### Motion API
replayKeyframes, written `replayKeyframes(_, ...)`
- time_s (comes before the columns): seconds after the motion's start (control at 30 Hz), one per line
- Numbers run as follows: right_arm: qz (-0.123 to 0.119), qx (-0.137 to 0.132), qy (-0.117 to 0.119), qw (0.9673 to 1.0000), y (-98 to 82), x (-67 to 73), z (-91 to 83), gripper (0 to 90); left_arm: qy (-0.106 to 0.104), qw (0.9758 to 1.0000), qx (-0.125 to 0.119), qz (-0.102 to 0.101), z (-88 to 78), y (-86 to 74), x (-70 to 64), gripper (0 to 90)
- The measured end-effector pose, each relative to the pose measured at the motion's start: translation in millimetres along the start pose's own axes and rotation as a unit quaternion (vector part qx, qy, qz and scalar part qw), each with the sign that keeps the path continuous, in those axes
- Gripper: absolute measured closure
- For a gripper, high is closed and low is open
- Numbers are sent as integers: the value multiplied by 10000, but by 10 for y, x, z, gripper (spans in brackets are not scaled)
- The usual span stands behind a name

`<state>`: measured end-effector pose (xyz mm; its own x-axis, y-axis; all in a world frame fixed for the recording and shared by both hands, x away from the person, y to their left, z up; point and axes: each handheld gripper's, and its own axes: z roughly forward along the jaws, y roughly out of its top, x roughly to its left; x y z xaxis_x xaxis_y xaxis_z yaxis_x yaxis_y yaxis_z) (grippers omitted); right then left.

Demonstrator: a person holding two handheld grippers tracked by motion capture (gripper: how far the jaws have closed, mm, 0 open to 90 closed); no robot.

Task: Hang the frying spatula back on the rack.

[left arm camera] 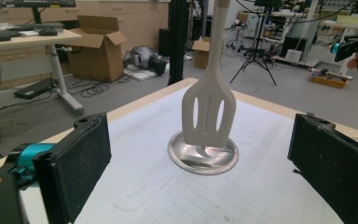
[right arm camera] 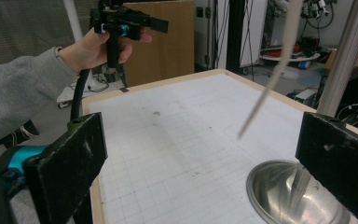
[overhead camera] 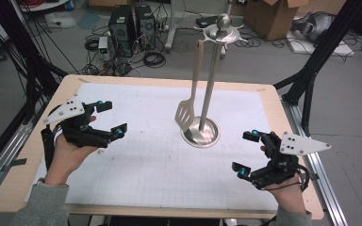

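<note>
A cream slotted spatula (overhead camera: 188, 110) hangs from the top ring of a steel utensil stand (overhead camera: 211, 84), its blade just above the stand's round dish base (overhead camera: 201, 133), right of the bench's (overhead camera: 136, 155) middle. The left claw (overhead camera: 112, 119), at 9 o'clock from the base, is released, jaws wide. The right claw (overhead camera: 246, 153), at 4 o'clock, is likewise released, holding nothing.

Cream slotted spatula (overhead camera: 187, 113) hangs from steel stand (overhead camera: 210, 89).
</note>
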<state>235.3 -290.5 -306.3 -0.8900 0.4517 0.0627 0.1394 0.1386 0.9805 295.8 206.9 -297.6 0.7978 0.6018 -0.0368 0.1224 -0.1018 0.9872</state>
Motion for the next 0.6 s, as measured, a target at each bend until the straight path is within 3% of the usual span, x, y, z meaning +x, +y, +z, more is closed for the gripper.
replayKeyframes(0.33, -22, -55, -18, 10000, 12, -11, 7, 8, 136, 9999, -21, 75, -185, -70, -19, 64)
replayKeyframes(0.6, -45, -68, -19, 10000, 20, -13, 11, 8, 204, 9997, -114, 9, -325, -160, -15, 64)
